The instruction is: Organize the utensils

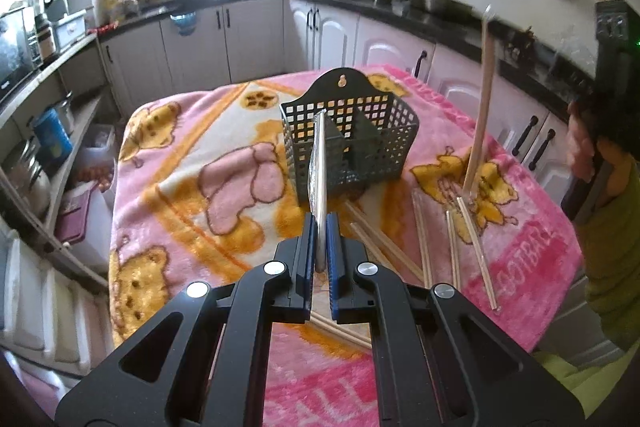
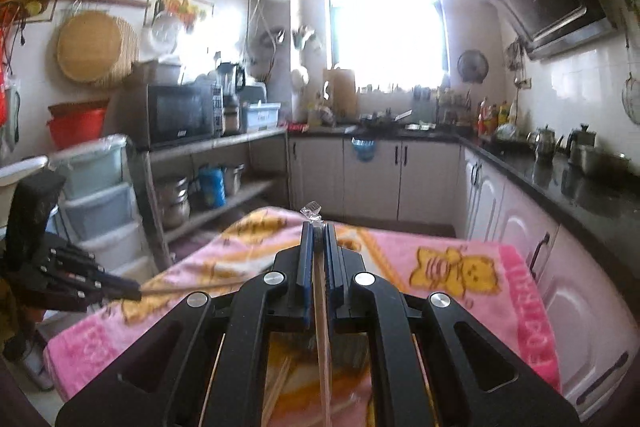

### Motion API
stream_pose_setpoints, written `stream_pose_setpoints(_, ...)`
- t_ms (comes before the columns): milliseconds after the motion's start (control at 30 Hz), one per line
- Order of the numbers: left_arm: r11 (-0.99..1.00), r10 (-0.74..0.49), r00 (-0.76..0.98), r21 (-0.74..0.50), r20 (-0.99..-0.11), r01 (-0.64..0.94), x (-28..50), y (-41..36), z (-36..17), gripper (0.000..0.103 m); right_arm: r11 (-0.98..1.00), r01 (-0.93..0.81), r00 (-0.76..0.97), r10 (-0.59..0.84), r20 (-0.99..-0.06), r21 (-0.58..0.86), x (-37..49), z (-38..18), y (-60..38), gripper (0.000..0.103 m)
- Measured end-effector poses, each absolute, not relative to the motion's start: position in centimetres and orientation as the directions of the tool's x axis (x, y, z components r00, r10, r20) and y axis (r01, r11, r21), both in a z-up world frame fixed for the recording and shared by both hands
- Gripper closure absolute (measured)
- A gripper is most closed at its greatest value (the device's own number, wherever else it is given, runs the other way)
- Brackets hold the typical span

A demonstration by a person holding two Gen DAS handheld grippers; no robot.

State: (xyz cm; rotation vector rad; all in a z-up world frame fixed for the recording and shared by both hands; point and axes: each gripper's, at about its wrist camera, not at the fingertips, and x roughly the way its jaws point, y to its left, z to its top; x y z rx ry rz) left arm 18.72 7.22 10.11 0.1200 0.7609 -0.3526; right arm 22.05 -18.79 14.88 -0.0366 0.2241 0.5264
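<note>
Left gripper [image 1: 319, 227] clenched on wrapped chopsticks [image 1: 318, 163] before dark basket [image 1: 348, 135]; loose pairs [image 1: 472, 247] seen only here. Right gripper [image 2: 319, 239] clamped on another wrapped pair [image 2: 320, 291], basket unseen.

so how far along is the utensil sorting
Nothing is visibly in the caddy yet. In hand: the left gripper is shut on a wrapped chopstick pair, the right gripper on another. Left: several loose pairs on the blanket.
</note>
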Motion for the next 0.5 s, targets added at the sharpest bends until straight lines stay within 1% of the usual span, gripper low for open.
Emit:
stream_pose_setpoints(200,0.927,-0.23,0.613,0.021,-0.756,0.375,21.5,7.2,11.4,0.102,0.868,-0.496,0.851,0.493,-0.181,0.031,24.5,16.4,-18.9,0.097)
stream_pose_setpoints(367,0.909,-0.205,0.571,0.062,-0.795,0.413,23.6,6.5,12.2,0.102,0.876,-0.476,0.866,0.482,-0.132,0.076,26.8,17.5,-19.1,0.097)
stream_pose_setpoints(500,0.901,-0.205,0.525,0.051,-0.826,0.432,25.3,6.1,12.0,0.102,0.881,-0.464,0.878,0.472,-0.086,0.095,28.6,18.1,-19.2,0.097)
